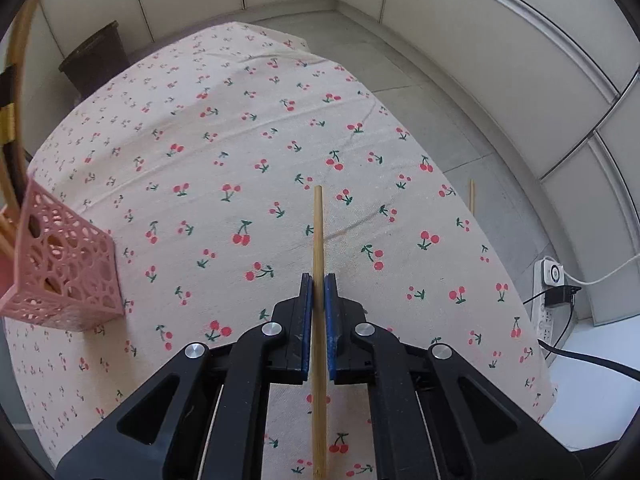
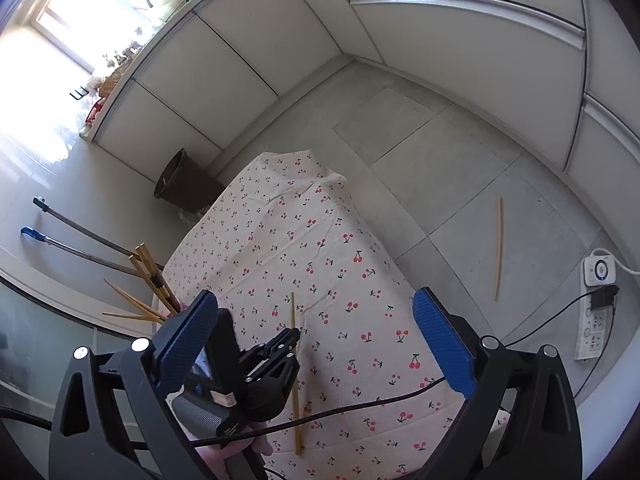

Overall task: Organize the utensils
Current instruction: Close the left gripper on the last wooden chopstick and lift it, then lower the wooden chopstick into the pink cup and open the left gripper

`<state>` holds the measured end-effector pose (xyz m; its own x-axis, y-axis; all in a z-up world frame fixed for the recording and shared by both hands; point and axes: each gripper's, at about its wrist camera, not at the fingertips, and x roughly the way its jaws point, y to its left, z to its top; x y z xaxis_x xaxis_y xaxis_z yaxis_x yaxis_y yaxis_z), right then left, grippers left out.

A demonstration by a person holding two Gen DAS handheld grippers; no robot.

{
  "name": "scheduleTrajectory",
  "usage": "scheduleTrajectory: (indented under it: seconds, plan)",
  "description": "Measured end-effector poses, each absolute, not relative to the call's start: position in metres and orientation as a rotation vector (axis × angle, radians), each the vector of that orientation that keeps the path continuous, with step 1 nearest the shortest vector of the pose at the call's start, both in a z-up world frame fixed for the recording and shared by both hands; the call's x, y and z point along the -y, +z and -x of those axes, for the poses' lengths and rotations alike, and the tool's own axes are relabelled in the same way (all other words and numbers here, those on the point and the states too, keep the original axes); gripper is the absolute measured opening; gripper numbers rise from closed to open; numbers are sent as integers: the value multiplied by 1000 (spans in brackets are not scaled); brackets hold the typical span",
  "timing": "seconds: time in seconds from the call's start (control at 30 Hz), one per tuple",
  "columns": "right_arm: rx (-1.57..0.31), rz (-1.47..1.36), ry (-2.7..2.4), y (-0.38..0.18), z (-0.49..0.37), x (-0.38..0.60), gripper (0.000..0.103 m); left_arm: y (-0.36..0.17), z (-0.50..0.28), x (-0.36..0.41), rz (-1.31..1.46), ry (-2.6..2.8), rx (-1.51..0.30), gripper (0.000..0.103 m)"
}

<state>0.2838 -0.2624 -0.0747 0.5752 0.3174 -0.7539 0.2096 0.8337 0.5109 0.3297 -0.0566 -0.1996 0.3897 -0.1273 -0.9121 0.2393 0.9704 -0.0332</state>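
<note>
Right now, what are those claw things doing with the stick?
A person is tidying chopsticks with two hand-held grippers. The left gripper is shut on one chopstick above the cherry tablecloth. The right gripper is open and holds nothing. A pink holder already has chopsticks in it, and another chopstick lies on the floor.

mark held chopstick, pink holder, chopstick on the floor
held chopstick (image 1: 318,232): left wrist view, shaft beyond the pads.
pink holder (image 1: 68,264): left wrist view, lattice side wall.
floor chopstick (image 2: 498,248): right wrist view, mid-shaft.

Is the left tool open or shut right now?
Shut: the left tool has its blue pads pressed against a chopstick that runs between them.
</note>
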Motion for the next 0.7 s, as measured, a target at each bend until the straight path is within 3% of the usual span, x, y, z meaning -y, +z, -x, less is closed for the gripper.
scheduleTrajectory:
  seconds: [0.7]
  plan:
    - [-977, -327, 200, -74, -286, 148, 95, -57, -221, -73, 193, -113, -689, 6]
